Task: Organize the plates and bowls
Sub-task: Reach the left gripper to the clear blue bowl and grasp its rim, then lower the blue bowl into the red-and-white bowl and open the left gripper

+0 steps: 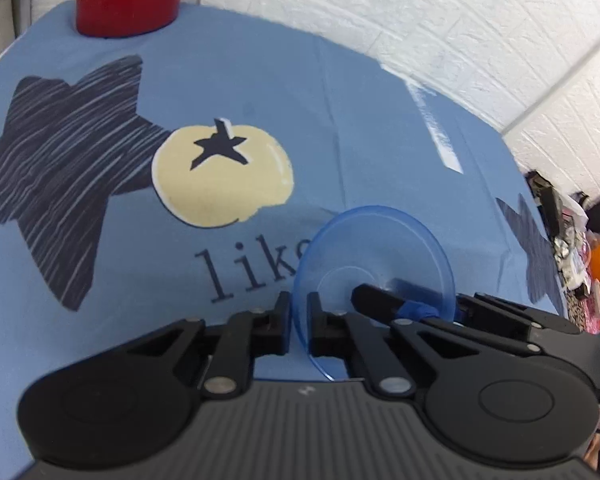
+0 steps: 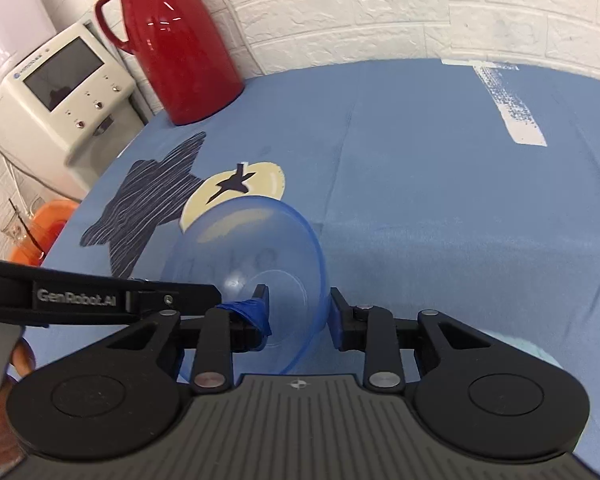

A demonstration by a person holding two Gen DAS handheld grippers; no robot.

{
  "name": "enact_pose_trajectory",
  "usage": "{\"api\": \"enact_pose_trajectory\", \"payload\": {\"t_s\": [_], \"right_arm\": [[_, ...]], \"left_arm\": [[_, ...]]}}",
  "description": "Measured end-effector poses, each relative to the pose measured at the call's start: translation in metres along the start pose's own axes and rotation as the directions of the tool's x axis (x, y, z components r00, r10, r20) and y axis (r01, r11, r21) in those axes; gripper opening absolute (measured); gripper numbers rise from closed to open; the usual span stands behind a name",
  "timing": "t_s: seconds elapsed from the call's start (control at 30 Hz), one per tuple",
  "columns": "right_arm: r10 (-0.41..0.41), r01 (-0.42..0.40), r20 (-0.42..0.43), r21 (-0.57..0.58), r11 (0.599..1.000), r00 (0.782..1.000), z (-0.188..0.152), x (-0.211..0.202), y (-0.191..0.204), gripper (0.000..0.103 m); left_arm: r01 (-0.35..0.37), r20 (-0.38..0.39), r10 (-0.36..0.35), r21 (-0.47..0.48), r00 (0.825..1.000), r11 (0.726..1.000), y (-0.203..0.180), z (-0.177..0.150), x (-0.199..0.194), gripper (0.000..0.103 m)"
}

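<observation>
Your left tool [image 1: 299, 326] pinches the blue bowl [image 1: 374, 256]; your right tool [image 2: 300, 320] straddles its rim, not closed. Stacking remains.

A bowl [image 2: 256, 272] is held tilted above the counter [image 2: 440, 220], its rim between the fingers of the left gripper [image 1: 299, 322] and also between those of the right gripper [image 2: 300, 314]. Behind it, at the counter's far left corner, a jug [image 2: 172, 44] stands against the wall [image 2: 380, 8]. Left of the jug, off the counter, stands a machine [image 2: 60, 92].
</observation>
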State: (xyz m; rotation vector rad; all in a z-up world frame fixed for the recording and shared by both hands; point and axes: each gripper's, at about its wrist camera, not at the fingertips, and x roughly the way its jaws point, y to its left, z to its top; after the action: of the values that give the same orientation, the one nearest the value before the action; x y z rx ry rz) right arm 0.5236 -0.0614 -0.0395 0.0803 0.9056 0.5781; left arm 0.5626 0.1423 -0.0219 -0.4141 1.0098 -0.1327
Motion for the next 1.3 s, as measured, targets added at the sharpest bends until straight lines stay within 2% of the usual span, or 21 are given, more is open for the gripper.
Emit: {"api": "enact_pose_trajectory", "payload": {"t_s": [0.2, 0.37, 0.5, 0.63, 0.73, 1.03, 1.1, 1.17, 1.23, 1.3], "right_arm": [[0.017, -0.016, -0.020, 0.045, 0.999, 1.000, -0.022, -0.069, 0.014, 0.015], [0.001, 0.002, -0.055, 0.064, 0.998, 0.998, -0.073, -0.136, 0.030, 0.016], [-0.004, 0.010, -0.068, 0.091, 0.996, 0.998, -0.122, -0.170, 0.038, 0.019], [-0.009, 0.019, -0.089, 0.108, 0.994, 0.996, -0.162, -0.185, 0.042, 0.020], [-0.005, 0.013, -0.080, 0.109, 0.994, 0.997, -0.181, -0.192, 0.044, 0.021], [0.033, -0.015, -0.109, 0.158, 0.987, 0.993, -0.208, -0.198, 0.037, 0.022], [0.038, -0.017, -0.104, 0.192, 0.981, 0.994, -0.209, -0.201, 0.033, 0.021], [0.046, -0.025, -0.101, 0.203, 0.979, 0.994, -0.209, -0.203, 0.031, 0.021], [0.050, -0.028, -0.096, 0.213, 0.977, 0.994, -0.210, -0.205, 0.030, 0.021], [0.039, -0.019, -0.098, 0.195, 0.981, 0.994, -0.210, -0.206, 0.031, 0.021]], "left_arm": [[0.079, -0.022, -0.078, 0.021, 0.997, 0.997, -0.025, -0.036, -0.060, 0.000], [0.136, -0.089, -0.131, 0.046, 0.987, 0.990, -0.052, -0.099, -0.101, 0.000], [0.172, -0.135, -0.162, 0.064, 0.977, 0.983, -0.067, -0.157, -0.121, 0.000], [0.164, -0.184, -0.144, 0.099, 0.972, 0.981, -0.078, -0.205, -0.125, 0.000], [0.149, -0.196, -0.122, 0.126, 0.973, 0.981, -0.083, -0.229, -0.127, 0.000], [0.138, -0.215, -0.098, 0.177, 0.972, 0.975, -0.087, -0.260, -0.129, 0.001], [0.135, -0.213, -0.096, 0.180, 0.972, 0.974, -0.088, -0.258, -0.130, 0.007], [0.151, -0.217, -0.112, 0.175, 0.970, 0.973, -0.088, -0.256, -0.132, 0.047], [0.201, -0.220, -0.162, 0.171, 0.962, 0.965, -0.088, -0.255, -0.137, 0.063], [0.177, -0.198, -0.137, 0.205, 0.971, 0.963, -0.094, -0.255, -0.144, 0.065]]}}
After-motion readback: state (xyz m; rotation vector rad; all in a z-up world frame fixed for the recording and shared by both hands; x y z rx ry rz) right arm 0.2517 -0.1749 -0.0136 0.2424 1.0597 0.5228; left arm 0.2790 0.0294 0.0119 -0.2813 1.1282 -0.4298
